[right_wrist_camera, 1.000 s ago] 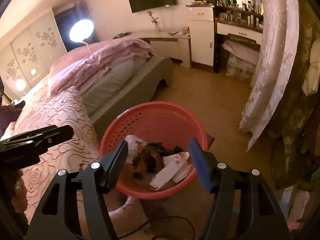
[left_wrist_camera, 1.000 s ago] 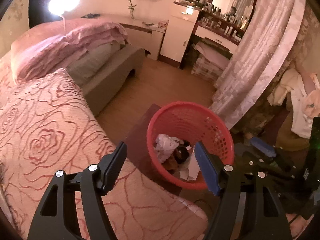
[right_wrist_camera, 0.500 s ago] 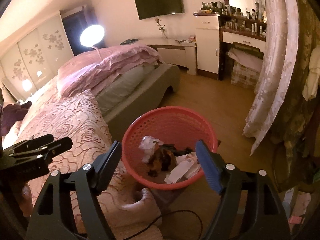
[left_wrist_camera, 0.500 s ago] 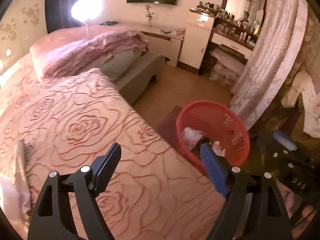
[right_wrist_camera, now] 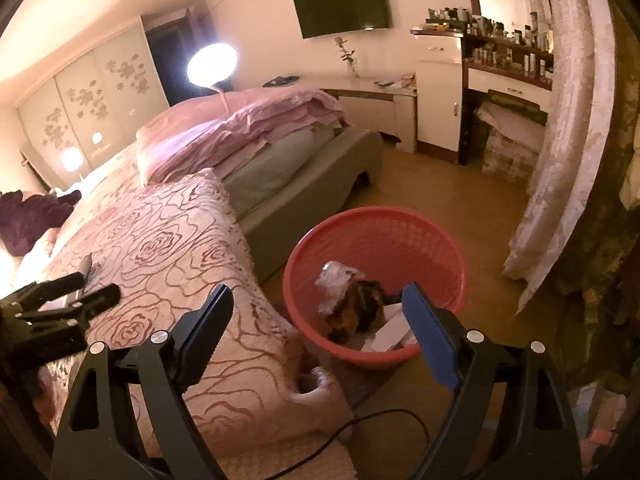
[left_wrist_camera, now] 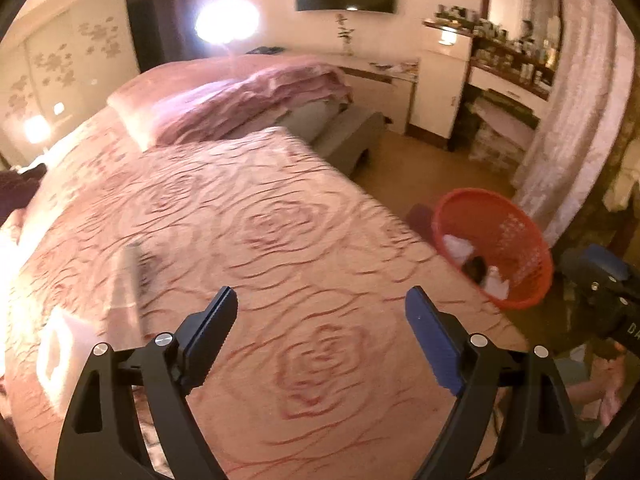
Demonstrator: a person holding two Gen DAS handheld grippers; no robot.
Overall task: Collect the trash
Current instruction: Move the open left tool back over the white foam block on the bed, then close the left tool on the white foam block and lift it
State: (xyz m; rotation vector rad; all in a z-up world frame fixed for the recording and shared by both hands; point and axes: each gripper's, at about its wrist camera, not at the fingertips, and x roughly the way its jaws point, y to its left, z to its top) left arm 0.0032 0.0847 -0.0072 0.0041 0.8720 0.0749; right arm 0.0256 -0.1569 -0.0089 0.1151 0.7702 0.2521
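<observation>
A red mesh basket (right_wrist_camera: pixel 376 248) stands on the floor beside the bed and holds crumpled white plastic (right_wrist_camera: pixel 334 280), a dark brown-orange lump (right_wrist_camera: pixel 356 310) and a white carton (right_wrist_camera: pixel 390 334). My right gripper (right_wrist_camera: pixel 318 296) hovers above its near rim, jaws opening, nothing between them. My left gripper (left_wrist_camera: pixel 320 300) hangs over the rose-patterned bedspread (left_wrist_camera: pixel 280 220), jaws also opening and empty. On the spread to its left lie a blurred long grey object (left_wrist_camera: pixel 130 276) and a white item (left_wrist_camera: pixel 60 348). The basket (left_wrist_camera: pixel 496 248) sits to the right in the left wrist view.
Folded pink bedding (right_wrist_camera: pixel 240 128) is piled at the far end of the bed. A black cable (right_wrist_camera: pixel 360 428) runs across the floor near the basket. A curtain (right_wrist_camera: pixel 560 160) hangs at right, with a dresser (right_wrist_camera: pixel 440 104) behind. A bright lamp (right_wrist_camera: pixel 212 64) glares.
The left gripper swung left, away from the basket and out over the bedspread. Both pairs of jaws spread wider. The right gripper drew back slightly from the basket.
</observation>
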